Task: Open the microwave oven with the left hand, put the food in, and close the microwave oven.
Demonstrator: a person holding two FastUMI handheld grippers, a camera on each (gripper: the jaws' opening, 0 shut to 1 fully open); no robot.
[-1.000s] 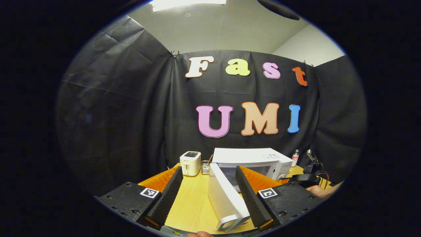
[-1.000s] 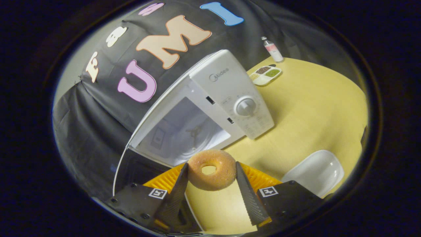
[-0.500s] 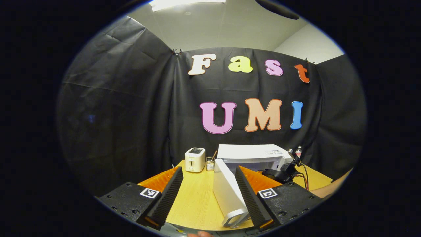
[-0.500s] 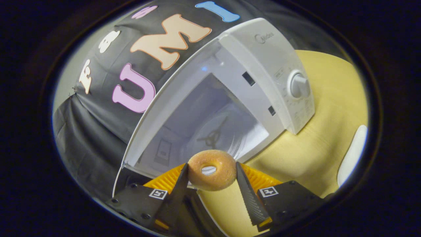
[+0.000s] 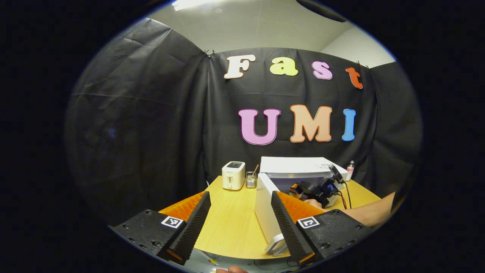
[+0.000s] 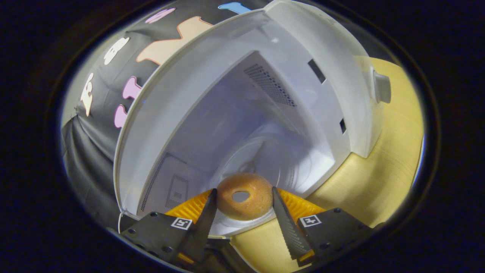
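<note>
A white microwave point(image 5: 299, 168) stands on the wooden table point(image 5: 227, 223), its door point(image 5: 265, 212) swung wide toward me. My left gripper point(image 5: 240, 194) is open in front of the door's edge, holding nothing. In the right gripper view, my right gripper point(image 6: 243, 191) is shut on a sugared doughnut point(image 6: 245, 208) at the mouth of the microwave's cavity point(image 6: 242, 125), over the front rim of the glass turntable point(image 6: 276, 159). The left gripper view shows the right gripper point(image 5: 318, 188) and a forearm point(image 5: 367, 214) reaching into the oven's opening.
A white toaster point(image 5: 233, 175) and a small utensil holder point(image 5: 250, 179) stand left of the microwave at the back. A small bottle point(image 5: 350, 170) stands to its right. The control panel's dial point(image 6: 382, 88) sticks out on the oven's right side.
My right gripper has carried the doughnut forward from in front of the oven to the cavity's mouth. My left gripper has pulled back from the open door.
</note>
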